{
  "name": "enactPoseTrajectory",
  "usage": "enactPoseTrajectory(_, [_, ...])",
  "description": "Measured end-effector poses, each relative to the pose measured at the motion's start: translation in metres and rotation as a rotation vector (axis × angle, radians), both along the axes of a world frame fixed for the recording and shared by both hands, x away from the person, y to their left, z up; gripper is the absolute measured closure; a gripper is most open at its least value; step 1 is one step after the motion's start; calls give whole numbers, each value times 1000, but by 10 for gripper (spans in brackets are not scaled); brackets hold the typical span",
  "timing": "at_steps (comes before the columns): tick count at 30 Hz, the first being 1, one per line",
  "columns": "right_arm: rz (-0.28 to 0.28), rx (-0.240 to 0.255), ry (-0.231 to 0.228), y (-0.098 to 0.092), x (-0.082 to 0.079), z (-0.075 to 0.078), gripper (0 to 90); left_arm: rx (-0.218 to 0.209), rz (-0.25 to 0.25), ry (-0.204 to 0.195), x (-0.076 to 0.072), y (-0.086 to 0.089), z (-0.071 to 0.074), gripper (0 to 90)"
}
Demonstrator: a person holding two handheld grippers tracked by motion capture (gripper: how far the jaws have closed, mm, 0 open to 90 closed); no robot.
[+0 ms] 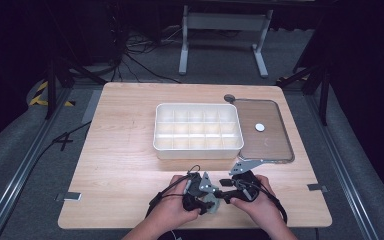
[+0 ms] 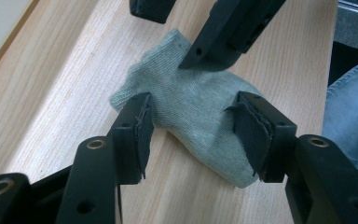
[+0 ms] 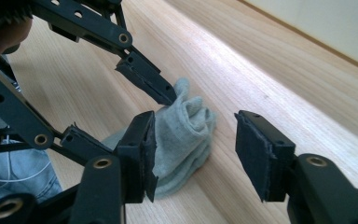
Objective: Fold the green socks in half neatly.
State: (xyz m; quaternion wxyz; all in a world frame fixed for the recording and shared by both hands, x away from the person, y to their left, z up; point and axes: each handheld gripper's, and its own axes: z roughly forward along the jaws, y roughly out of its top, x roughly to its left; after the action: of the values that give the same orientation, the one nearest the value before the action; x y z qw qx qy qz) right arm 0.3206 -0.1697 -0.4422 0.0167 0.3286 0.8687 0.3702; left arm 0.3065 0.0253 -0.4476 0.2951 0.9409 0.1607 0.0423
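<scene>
Folding a grey-green sock (image 2: 193,123) low in the high view's middle, I am straddling it with my left hand-held gripper (image 2: 193,133), jaws half-wide and not pinching. My right hand-held gripper (image 3: 196,156) is standing wide beside the bundle. Sock looks folded over; the compartment box (image 1: 198,148) on the surface (image 1: 120,165) is waiting.
</scene>
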Motion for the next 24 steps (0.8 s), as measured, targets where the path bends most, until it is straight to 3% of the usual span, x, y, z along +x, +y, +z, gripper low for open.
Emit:
enactPoseTrajectory(3, [2, -29, 32, 5, 2, -10, 463, 2, -2, -5, 0, 1, 0, 475])
enactPoseTrajectory(15, [10, 41, 124, -1, 13, -26, 454, 8, 13, -21, -3, 3, -1, 473])
enactPoseTrajectory(24, [64, 113, 221, 0, 22, -30, 579, -10, 25, -8, -2, 8, -4, 467])
